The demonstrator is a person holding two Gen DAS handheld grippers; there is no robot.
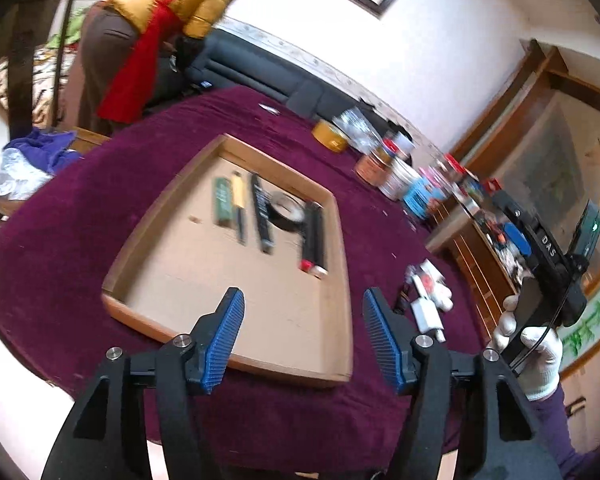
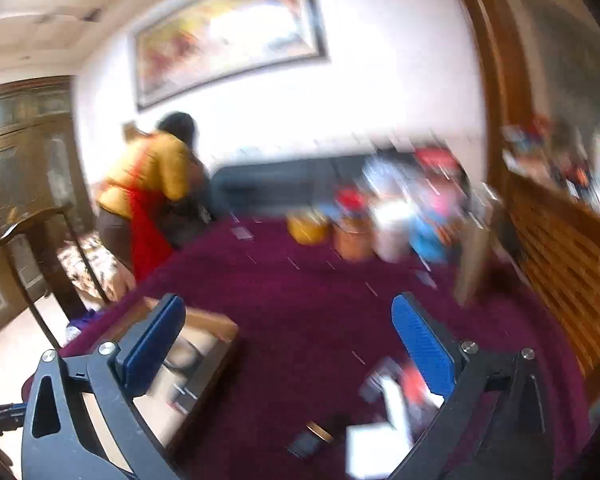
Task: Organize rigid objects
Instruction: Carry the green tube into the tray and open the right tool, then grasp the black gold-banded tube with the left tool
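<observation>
A shallow cardboard tray (image 1: pixel 172 280) lies on the purple tablecloth. In it lie a green bar (image 1: pixel 221 202), a yellow-handled tool (image 1: pixel 238 204), a black bar (image 1: pixel 261 216), a roll of black tape (image 1: pixel 286 210) and a black cylinder (image 1: pixel 313 240). My left gripper (image 1: pixel 303 336) is open and empty above the tray's near edge. A pile of small white and red objects (image 1: pixel 428 292) lies right of the tray. My right gripper (image 2: pixel 296 352) is open and empty above that pile (image 2: pixel 392 400); this view is blurred. The tray's corner (image 2: pixel 216 328) shows at its left.
Jars, tins and a yellow tape roll (image 1: pixel 329 136) line the table's far edge. A person in a yellow jacket (image 1: pixel 172 0) bends over beyond the table. A wooden cabinet (image 1: pixel 488 264) stands at the right. The gloved hand with the right gripper (image 1: pixel 540 292) is at the right.
</observation>
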